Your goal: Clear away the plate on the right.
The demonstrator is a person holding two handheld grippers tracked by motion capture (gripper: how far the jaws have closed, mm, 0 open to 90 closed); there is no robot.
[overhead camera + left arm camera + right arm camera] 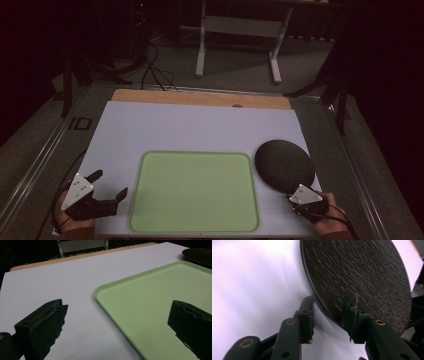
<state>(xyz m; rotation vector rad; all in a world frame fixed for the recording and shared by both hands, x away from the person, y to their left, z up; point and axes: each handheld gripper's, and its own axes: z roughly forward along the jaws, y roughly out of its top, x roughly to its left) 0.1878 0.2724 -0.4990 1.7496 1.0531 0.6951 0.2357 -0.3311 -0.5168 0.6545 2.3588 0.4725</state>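
A: The right gripper (294,196) sits at the table's five o'clock corner, jaws straddling the near rim of the dark round plate (285,165). One jaw is under the rim, the other over its top face; there is a gap on the underside, so it has no firm grip yet.

B: And the plate?

A: At three o'clock of the green tray (195,192), just beside it on the white sheet (190,125).

B: The left gripper (109,185)?

A: At the tray's nine o'clock, jaws spread wide, holding nothing.
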